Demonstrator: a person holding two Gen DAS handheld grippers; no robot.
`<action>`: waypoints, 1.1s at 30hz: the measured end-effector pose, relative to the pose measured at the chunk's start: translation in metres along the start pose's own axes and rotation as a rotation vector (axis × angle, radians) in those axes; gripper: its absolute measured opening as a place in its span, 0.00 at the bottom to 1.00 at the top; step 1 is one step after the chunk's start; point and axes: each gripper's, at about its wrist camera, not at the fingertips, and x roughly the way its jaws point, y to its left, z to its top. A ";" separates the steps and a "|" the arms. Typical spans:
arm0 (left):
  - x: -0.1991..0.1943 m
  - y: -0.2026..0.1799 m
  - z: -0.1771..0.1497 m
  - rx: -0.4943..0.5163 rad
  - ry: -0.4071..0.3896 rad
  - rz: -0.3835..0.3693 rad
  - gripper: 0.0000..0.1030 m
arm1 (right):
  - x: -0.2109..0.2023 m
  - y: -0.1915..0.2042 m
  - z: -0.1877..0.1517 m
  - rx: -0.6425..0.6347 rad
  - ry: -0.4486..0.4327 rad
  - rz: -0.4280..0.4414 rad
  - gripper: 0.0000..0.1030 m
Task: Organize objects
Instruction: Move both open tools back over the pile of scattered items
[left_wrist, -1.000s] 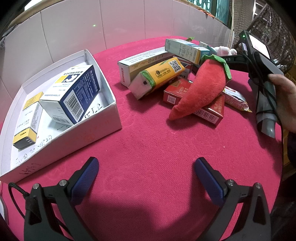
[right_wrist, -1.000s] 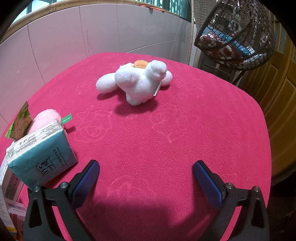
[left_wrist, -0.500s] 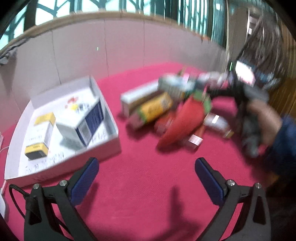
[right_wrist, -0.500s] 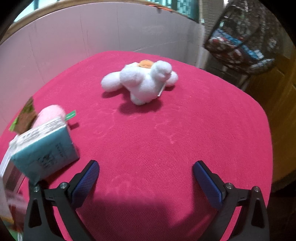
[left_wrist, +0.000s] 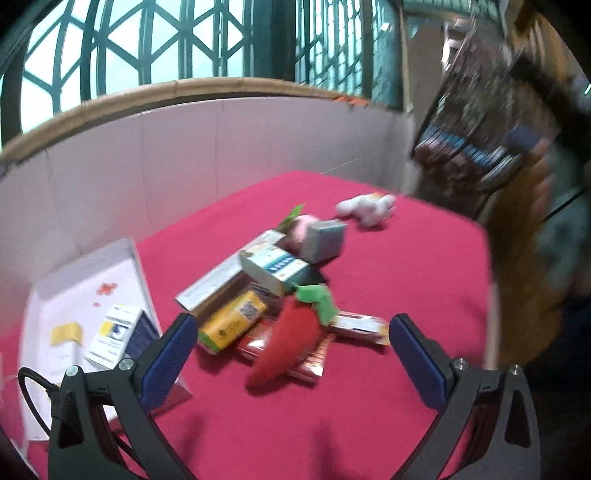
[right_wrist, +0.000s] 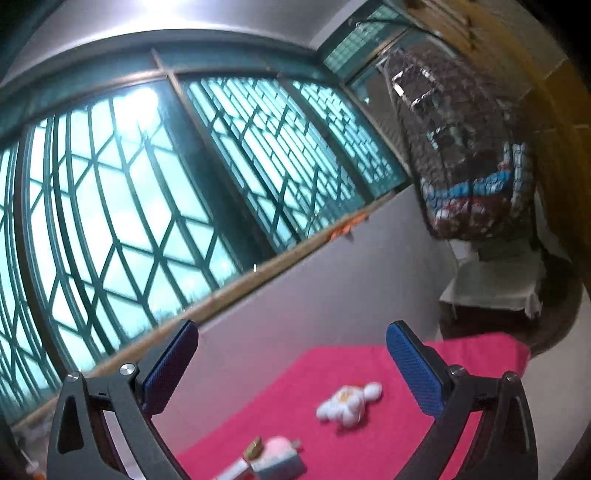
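Observation:
A pile of boxes lies mid-table on the red cloth: a yellow box (left_wrist: 232, 322), a long white box (left_wrist: 218, 282), a teal-and-white box (left_wrist: 275, 270), a grey-blue box (left_wrist: 325, 242) and a red flat box (left_wrist: 314, 360). A red plush chili (left_wrist: 286, 347) lies on the pile. A white tray (left_wrist: 138, 266) at left holds a blue-white box (left_wrist: 118, 336) and a yellow-white box (left_wrist: 66, 334). A white plush (left_wrist: 367, 210) lies far back; it also shows in the right wrist view (right_wrist: 347, 402). My left gripper (left_wrist: 291, 354) is open and empty, raised above the near table. My right gripper (right_wrist: 291, 365) is open and empty, lifted high and tilted up.
A tiled wall (left_wrist: 184, 147) and barred window (right_wrist: 147, 184) border the table's far side. A hanging wicker chair (right_wrist: 472, 166) stands at right. A pink plush (right_wrist: 280, 446) and a box (right_wrist: 280, 467) sit at the right wrist view's bottom edge.
Both grippers have risen and pulled back from the table; the right one now tilts up toward the window. Nothing on the table moved. Both stay open.

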 end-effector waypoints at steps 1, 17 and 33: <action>0.003 -0.002 0.001 0.001 0.006 0.029 1.00 | 0.003 0.005 0.008 -0.035 -0.005 -0.006 1.00; 0.034 0.008 -0.018 -0.063 0.102 0.100 1.00 | 0.066 0.029 -0.055 -0.472 0.366 0.043 1.00; 0.047 0.006 -0.032 -0.109 0.169 0.015 1.00 | 0.080 0.029 -0.089 -0.420 0.509 0.108 1.00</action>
